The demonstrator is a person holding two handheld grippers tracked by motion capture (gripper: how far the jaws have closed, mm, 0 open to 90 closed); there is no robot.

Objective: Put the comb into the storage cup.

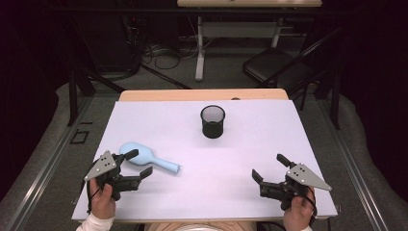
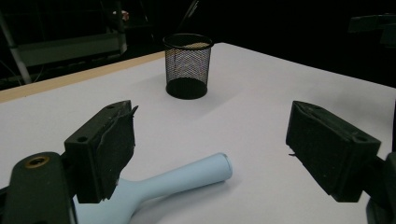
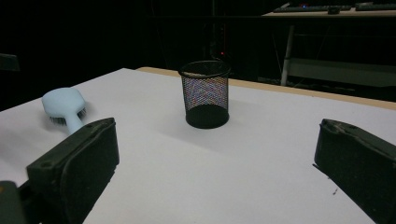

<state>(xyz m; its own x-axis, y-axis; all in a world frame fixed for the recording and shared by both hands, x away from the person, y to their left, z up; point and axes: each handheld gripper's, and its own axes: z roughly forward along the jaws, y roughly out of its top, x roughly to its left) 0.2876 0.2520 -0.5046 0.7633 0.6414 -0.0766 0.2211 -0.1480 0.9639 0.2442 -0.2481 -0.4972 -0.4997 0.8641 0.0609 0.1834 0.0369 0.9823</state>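
Left gripper (image 1: 137, 168) low at 7 o'clock, jaws wide, straddling pale-blue hairbrush (image 1: 146, 158) without pressing it. Brush flat on white table (image 1: 159, 125), handle toward 4 o'clock. Black mesh cup (image 1: 212, 121) upright at 12 o'clock, apparently empty. Right gripper (image 1: 267, 167) at 5 o'clock, jaws wide, holding nothing.

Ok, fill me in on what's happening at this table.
A person holds a claw in each hand over a white table. The left claw is open and sits around the neck of a light blue hairbrush lying bristles-down; its pads don't press on it yet. The right claw is open and empty, hovering near the front right. A black mesh cup stands upright toward the far middle, untouched.
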